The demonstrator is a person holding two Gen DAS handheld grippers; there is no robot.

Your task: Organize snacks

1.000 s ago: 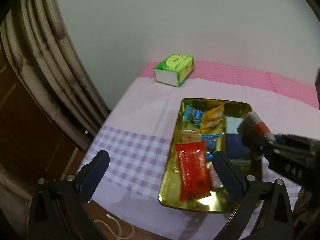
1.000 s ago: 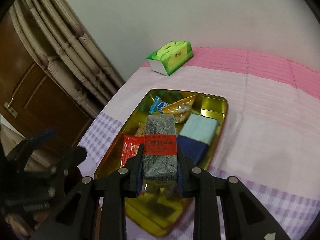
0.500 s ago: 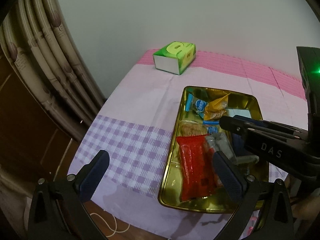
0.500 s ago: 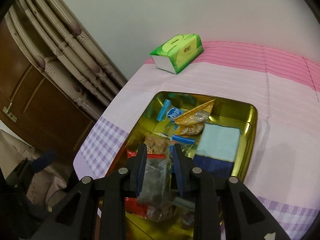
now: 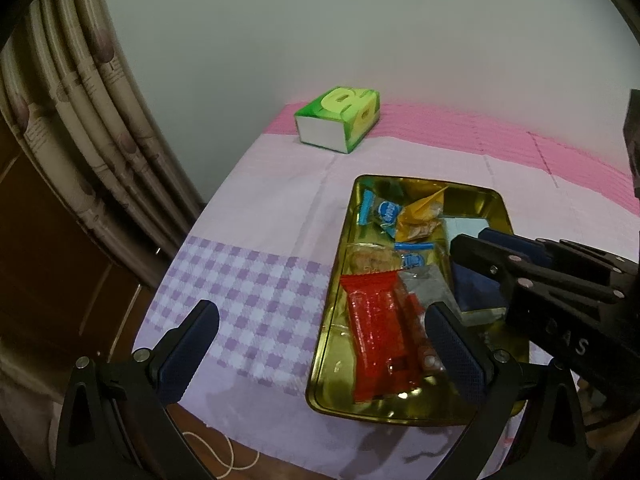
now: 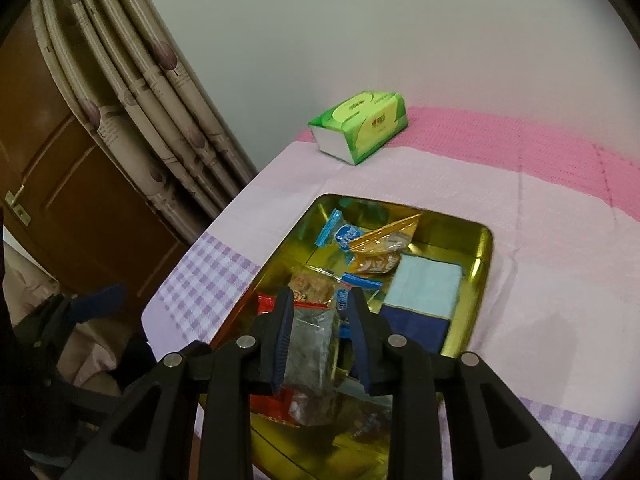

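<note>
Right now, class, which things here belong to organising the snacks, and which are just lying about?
Belong to the job: gold tray, red packet, grey packet, orange packet, blue biscuit wrapper, blue box.

Just lying about: green tissue box, curtain, wooden door, checked tablecloth.
</note>
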